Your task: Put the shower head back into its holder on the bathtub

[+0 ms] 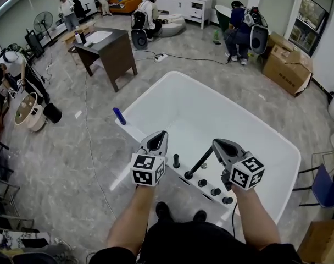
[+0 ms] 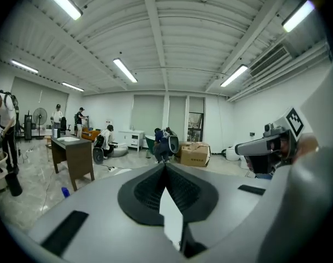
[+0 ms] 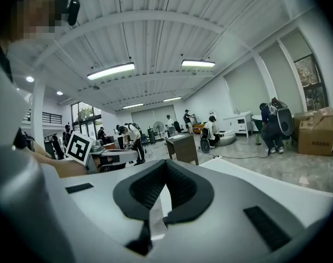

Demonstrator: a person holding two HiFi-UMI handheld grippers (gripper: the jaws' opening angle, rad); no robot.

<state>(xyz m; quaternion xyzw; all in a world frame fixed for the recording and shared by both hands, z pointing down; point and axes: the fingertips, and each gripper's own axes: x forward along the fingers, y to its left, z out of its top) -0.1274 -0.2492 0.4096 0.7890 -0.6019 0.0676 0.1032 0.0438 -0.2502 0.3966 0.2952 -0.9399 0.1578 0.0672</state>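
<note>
White bathtub (image 1: 211,111) lies below my left tongs (image 1: 157,138) and right tongs (image 1: 220,145), both pressed together, empty. Just beside the right tongs the shower head (image 1: 200,163) leans; a careless bump could unseat it.

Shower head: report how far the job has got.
Looks done: the shower head stands slanted in its holder on the bathtub deck. In hand: nothing; left gripper and right gripper are shut, empty, above it. Left: seemingly nothing.
</note>
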